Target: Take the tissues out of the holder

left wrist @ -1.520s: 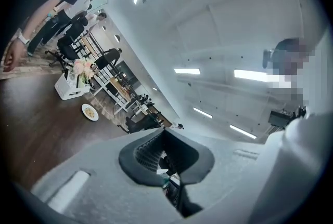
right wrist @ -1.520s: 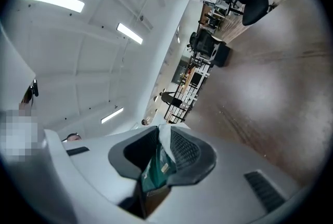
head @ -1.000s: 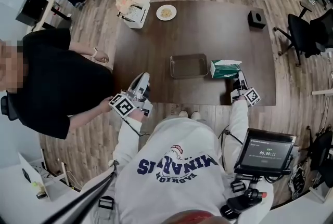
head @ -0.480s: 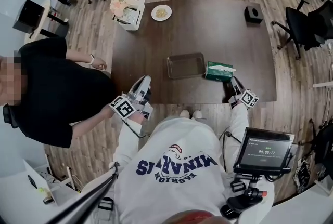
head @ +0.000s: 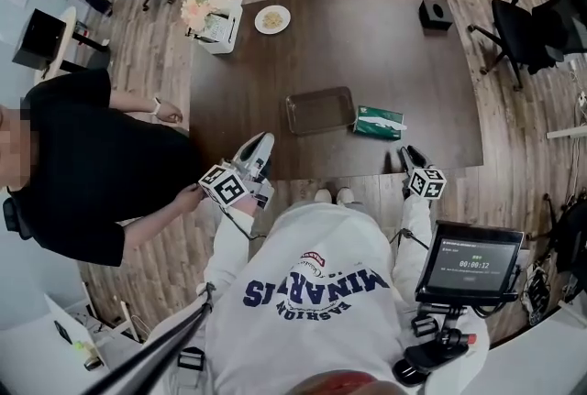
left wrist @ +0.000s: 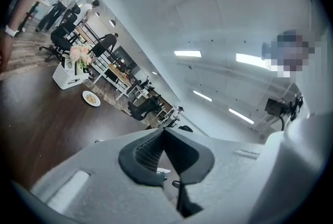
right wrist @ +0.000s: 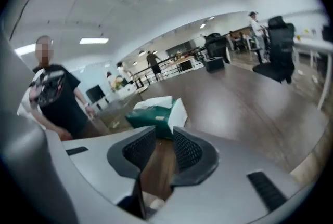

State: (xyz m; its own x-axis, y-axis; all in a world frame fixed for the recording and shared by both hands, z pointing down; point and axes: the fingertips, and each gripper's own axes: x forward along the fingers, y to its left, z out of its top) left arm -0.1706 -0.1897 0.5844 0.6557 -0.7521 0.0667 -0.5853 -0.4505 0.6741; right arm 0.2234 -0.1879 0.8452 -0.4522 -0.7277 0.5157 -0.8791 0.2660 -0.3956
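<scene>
The left gripper (head: pixel 260 146) is fully closed: in the left gripper view (left wrist: pixel 164 137) its dark ribbed pads meet at the tips and nothing is caught between them. The right gripper (head: pixel 404 153) is partly open, its jaws have just been opening, and the right gripper view (right wrist: pixel 164 137) shows only bare table top in the gap. The green tissue box (head: pixel 378 122) lies just beyond those tips, untouched, with a white tissue (right wrist: pixel 155 104) poking out of its top. It sits on the dark wooden table (head: pixel 367 45), just right of a shallow metal tray (head: pixel 319 109).

The left hand holds its gripper about level at the table's near edge, left of the tray. The right hand, in a white sleeve, tips its gripper downward toward the box from the near right edge.

Large letters on the person's sweatshirt (head: pixel 312 288), upside down in the head view, appear to read MINARTIS. A small screen (head: pixel 470 263) by the right elbow shows a timer that looks like 00:00:12. The print on the tissue box is too small to read.
</scene>
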